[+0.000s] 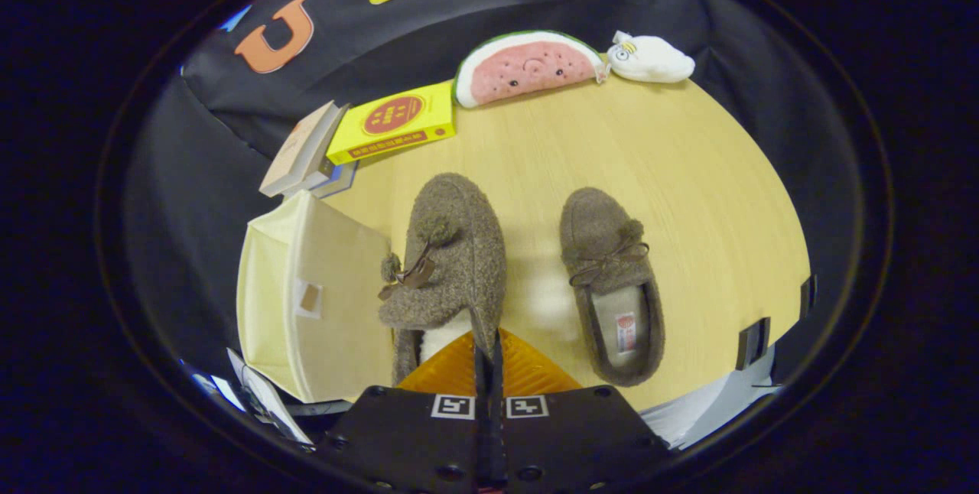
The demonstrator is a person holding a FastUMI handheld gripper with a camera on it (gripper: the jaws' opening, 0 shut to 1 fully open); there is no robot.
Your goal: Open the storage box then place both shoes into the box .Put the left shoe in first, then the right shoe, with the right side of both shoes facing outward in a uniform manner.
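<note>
Two brown fuzzy slippers with pompom bows are in view, toes pointing away from me. The one nearer the box (pixel 455 249) is tilted and lifted. My gripper (pixel 489 347) is shut on the rim of its heel opening, both fingers pressed together on the edge. The other slipper (pixel 612 284) lies flat on the wooden table (pixel 688 165), to the right of my fingers, with its pale lining showing. A cream fabric storage box (pixel 306 303) stands left of the held slipper, at the table's edge. I cannot tell whether its lid is open.
Beyond the slippers, a yellow box (pixel 391 123) and stacked books (pixel 302 154) sit at the back left. A watermelon plush (pixel 528 66) and a white plush (pixel 650 58) lie along the far edge. Black clips (pixel 753 342) are on the table's right edge.
</note>
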